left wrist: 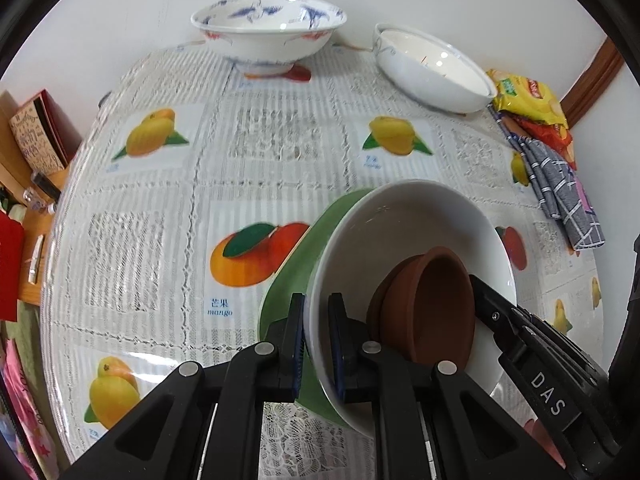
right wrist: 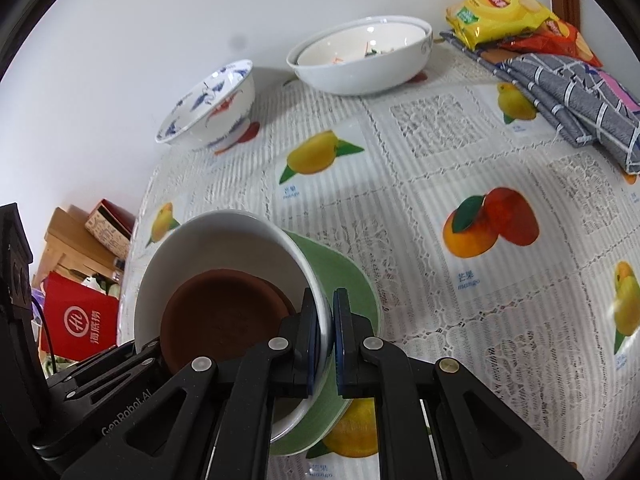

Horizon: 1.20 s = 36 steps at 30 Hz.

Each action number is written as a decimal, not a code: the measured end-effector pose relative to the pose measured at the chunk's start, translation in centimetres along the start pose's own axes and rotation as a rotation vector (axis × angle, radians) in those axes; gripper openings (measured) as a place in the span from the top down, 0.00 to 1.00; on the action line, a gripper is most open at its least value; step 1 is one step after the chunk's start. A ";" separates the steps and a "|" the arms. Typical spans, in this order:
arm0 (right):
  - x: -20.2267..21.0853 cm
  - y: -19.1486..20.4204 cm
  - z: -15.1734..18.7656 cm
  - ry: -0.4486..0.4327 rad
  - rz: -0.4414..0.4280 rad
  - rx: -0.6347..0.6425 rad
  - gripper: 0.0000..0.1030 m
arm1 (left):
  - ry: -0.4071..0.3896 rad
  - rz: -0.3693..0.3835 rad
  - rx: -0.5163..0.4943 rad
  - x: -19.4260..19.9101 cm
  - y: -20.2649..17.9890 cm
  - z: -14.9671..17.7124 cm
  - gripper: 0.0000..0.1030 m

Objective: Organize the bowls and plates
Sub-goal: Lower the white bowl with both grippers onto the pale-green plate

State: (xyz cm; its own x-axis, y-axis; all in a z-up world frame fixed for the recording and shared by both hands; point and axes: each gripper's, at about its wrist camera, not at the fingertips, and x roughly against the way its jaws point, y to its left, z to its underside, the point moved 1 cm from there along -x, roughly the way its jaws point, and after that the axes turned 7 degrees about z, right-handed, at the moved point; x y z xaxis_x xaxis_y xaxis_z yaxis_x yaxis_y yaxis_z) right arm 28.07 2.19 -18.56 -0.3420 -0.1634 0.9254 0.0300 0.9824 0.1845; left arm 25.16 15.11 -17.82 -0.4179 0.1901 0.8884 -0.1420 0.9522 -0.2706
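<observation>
Over the fruit-print tablecloth (left wrist: 168, 208), you hold a stack between both claws: a white bowl (left wrist: 400, 216) with brown clay dishes (left wrist: 432, 304) nested inside it, sitting on a green plate (left wrist: 296, 268). Your left gripper (left wrist: 316, 340) is clamped nearly shut on the rims of the bowl and plate on one side, and your right gripper (right wrist: 328, 340) is pinched the same way on the opposite side. The stack looks tilted and seems to hang just above the cloth; whether its underside touches the table I cannot tell.

As for progress, several pieces are already nested into this one stack. Left to gather, I judge, are the blue-patterned bowl (left wrist: 268, 32) and the pair of white dishes (left wrist: 432, 72) nested together, both standing apart at the far edge by the wall.

The left view shows two clay dishes, one inside the other, while the right view looks straight into the top one and hides that. The right view shows a second rim inside the far white dish (right wrist: 360, 56) more plainly, plus the red bag (right wrist: 80, 324) beside the table. Both views catch the snack packets (right wrist: 504, 12) and grey checked cloth (right wrist: 572, 96).
</observation>
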 end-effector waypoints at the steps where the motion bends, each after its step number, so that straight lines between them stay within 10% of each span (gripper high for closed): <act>1: -0.1 0.0 0.0 -0.005 -0.003 -0.001 0.93 | -0.008 0.003 -0.001 0.0 0.1 0.0 0.89; 36: 0.2 -0.7 -0.4 -0.024 -0.060 -0.015 0.79 | -0.003 -0.054 -0.021 1.0 -0.1 -0.2 0.81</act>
State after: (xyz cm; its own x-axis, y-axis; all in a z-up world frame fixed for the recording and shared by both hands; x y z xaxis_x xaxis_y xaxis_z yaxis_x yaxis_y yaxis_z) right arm 28.35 1.48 -18.36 -0.3656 -0.2193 0.9046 0.0225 0.9695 0.2441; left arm 24.97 15.23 -16.86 -0.4130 0.1379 0.9002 -0.1456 0.9658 -0.2147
